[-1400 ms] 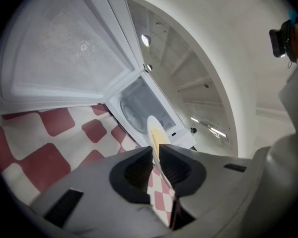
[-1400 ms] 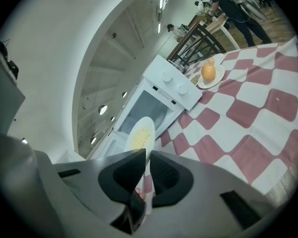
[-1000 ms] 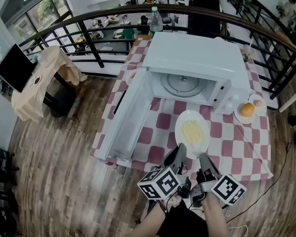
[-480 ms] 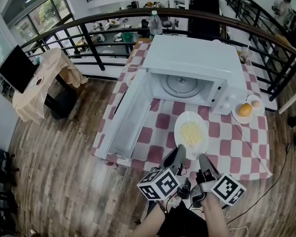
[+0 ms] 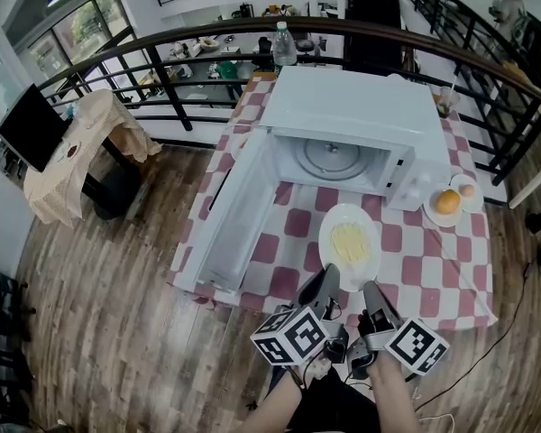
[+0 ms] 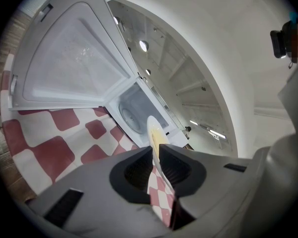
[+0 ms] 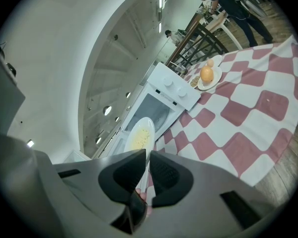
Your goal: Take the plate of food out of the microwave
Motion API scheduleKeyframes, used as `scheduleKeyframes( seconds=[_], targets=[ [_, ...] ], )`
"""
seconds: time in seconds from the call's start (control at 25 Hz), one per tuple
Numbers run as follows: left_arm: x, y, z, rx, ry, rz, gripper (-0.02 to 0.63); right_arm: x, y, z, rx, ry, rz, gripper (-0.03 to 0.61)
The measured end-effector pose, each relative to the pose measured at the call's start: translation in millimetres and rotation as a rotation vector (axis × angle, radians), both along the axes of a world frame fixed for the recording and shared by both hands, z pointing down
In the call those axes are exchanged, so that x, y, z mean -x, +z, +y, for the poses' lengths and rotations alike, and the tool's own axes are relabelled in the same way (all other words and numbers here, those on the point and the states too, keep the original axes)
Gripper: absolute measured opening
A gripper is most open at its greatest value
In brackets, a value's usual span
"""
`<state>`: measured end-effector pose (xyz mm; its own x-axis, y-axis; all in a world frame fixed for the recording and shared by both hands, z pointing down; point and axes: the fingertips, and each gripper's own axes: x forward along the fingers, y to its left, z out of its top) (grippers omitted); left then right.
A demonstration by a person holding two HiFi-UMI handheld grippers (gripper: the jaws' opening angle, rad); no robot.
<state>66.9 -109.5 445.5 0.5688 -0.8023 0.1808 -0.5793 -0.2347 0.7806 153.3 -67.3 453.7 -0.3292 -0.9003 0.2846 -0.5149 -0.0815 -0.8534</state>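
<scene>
The white plate of yellow food (image 5: 350, 242) is outside the white microwave (image 5: 361, 106), over the red-and-white checked cloth in front of the open cavity. My left gripper (image 5: 330, 280) is shut on the plate's near rim on the left, and my right gripper (image 5: 372, 290) is shut on it on the right. In the left gripper view the plate (image 6: 153, 131) runs edge-on between the dark pads (image 6: 139, 168). The right gripper view shows the plate (image 7: 140, 134) pinched the same way. The microwave door (image 5: 239, 210) hangs wide open to the left, and the glass turntable (image 5: 332, 156) is bare.
A small plate with an orange and an egg (image 5: 450, 202) sits to the right of the microwave. A water bottle (image 5: 285, 39) stands behind it. A dark railing (image 5: 162, 70) curves round the far side. The table's near edge (image 5: 279, 307) lies just before the grippers.
</scene>
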Motion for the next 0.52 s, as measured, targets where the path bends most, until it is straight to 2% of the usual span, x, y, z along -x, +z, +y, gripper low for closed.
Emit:
scheduleKeyframes(
  seconds=[0.16, 0.28, 0.52],
  targets=[
    [-0.4, 1.2, -1.0, 0.001, 0.004, -0.002, 0.066, -3.4, 8.1, 6.4, 0.071, 0.032, -0.001, 0.034],
    [-1.0, 0.9, -0.9, 0.002, 0.008, -0.001, 0.066, -4.7, 8.3, 7.4, 0.078, 0.036, 0.004, 0.034],
    [-3.2, 0.4, -0.2, 0.0, 0.013, -0.001, 0.066, -0.3, -3.9, -3.8, -0.033, -0.013, 0.001, 0.034]
  ],
)
